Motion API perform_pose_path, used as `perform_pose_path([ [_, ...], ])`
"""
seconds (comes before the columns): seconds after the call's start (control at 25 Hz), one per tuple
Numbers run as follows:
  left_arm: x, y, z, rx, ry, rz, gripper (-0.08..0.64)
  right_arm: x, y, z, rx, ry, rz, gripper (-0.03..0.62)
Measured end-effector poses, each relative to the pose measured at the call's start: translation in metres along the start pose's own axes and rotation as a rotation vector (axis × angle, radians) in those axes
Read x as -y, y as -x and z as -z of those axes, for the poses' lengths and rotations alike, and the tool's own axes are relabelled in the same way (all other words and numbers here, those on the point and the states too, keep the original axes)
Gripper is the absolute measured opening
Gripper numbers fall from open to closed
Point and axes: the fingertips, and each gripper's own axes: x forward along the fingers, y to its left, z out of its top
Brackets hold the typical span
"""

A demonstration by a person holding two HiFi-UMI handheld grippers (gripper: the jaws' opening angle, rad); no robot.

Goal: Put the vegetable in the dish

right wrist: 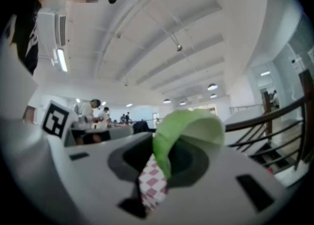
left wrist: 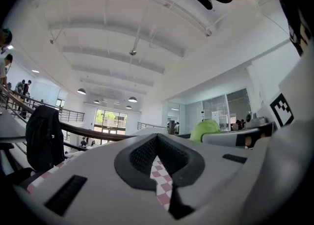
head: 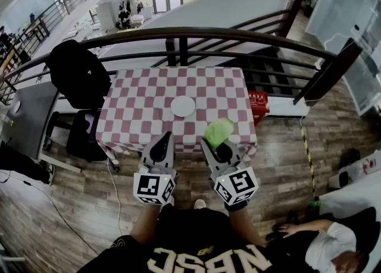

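Note:
A table with a red-and-white checked cloth (head: 149, 105) stands before me, and a round white dish (head: 183, 106) sits near its middle. My right gripper (head: 212, 144) hovers over the table's near edge, shut on a light green leafy vegetable (head: 218, 132), which bulges out above the jaws (right wrist: 189, 126). The dish lies ahead and to the left of it. My left gripper (head: 164, 137) is beside it, shut and holding nothing, with only the checked cloth visible through the jaw gap (left wrist: 158, 170). In the left gripper view the vegetable (left wrist: 203, 129) appears at the right.
A black chair with a dark jacket (head: 77, 75) stands at the table's left, beside a grey desk (head: 30, 117). A dark railing (head: 178, 33) runs behind the table. A red box (head: 258, 106) sits at its right end. A person's arm (head: 321, 239) rests at lower right.

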Motion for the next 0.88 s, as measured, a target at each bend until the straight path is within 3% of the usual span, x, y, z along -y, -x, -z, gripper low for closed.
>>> perform_pose_path([
  [0.24, 0.027, -0.003, 0.004, -0.012, -0.033, -0.007, 0.018, 0.01, 0.02, -0.002, 0.023, 0.014, -0.053, 0.094],
  [0.56, 0.035, 0.003, 0.022, -0.076, -0.049, -0.053, 0.018, 0.023, 0.023, 0.011, 0.026, -0.055, -0.094, 0.094],
  [0.76, 0.048, -0.02, 0.026, -0.094, -0.105, -0.017, 0.018, 0.035, 0.015, 0.01, 0.02, -0.054, -0.098, 0.094],
  [0.88, 0.045, -0.038, 0.032, -0.091, -0.09, 0.008, 0.018, 0.046, 0.01, 0.013, 0.023, -0.083, -0.092, 0.094],
])
